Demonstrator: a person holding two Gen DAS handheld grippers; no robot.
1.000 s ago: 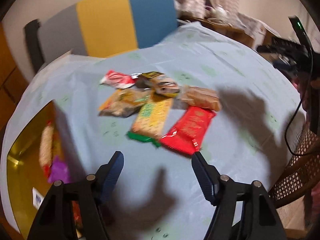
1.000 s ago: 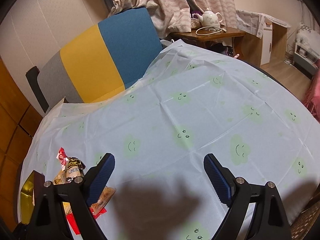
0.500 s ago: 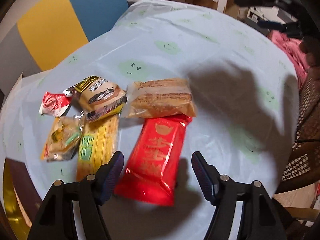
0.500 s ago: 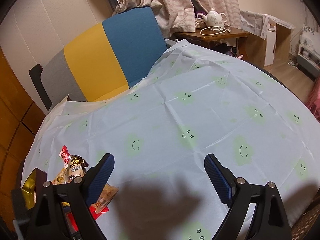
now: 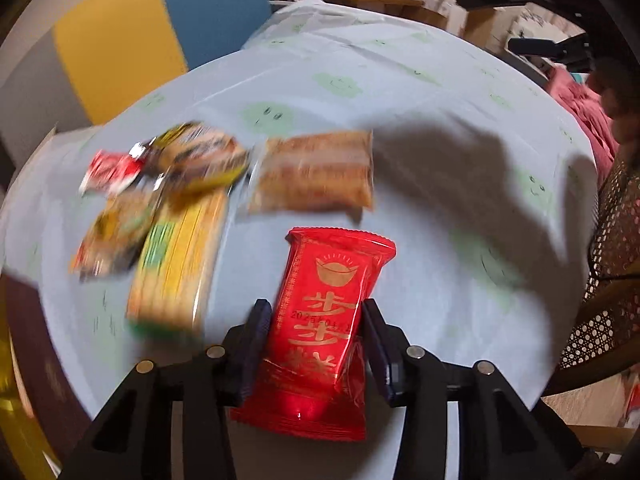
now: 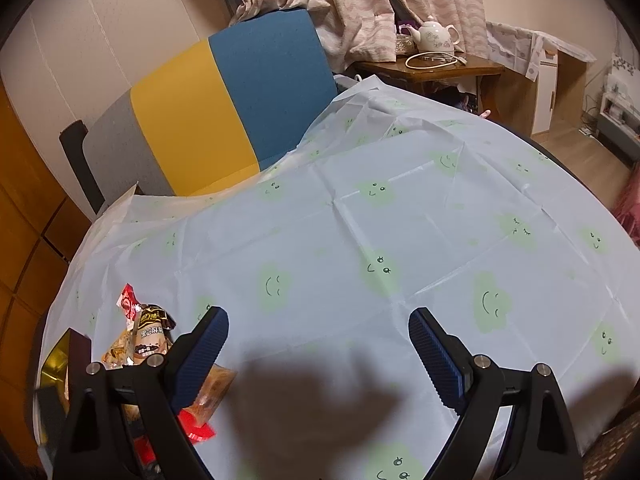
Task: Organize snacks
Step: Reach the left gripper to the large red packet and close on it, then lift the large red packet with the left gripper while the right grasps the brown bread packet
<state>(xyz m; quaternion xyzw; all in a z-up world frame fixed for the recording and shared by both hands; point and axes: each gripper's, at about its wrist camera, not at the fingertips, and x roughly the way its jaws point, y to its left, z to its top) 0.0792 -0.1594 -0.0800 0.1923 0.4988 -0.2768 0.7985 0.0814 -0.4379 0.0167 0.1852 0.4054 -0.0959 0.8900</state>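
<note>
Risk: the red snack packet [image 5: 324, 320] looked slick and puffed; pinched only across its lower half, it could have squirted out or twisted as it came up.
Cause: the left gripper [image 5: 316, 344] was closing on glossy film, and a hard squeeze might have crushed what was inside.
Packet and gripper: the packet sat between the two jaws, its top end poking out beyond them, its bottom seal under the gripper body.
Left gripper state: closing, pads at the packet's sides.
Right gripper [image 6: 318, 354] state: spread wide, holding nothing, above the bare tablecloth [image 6: 400, 220].
Other snacks: a tan packet [image 5: 316, 172] just beyond, a yellow-green one [image 5: 180, 264] near its left, on the surface.
</note>
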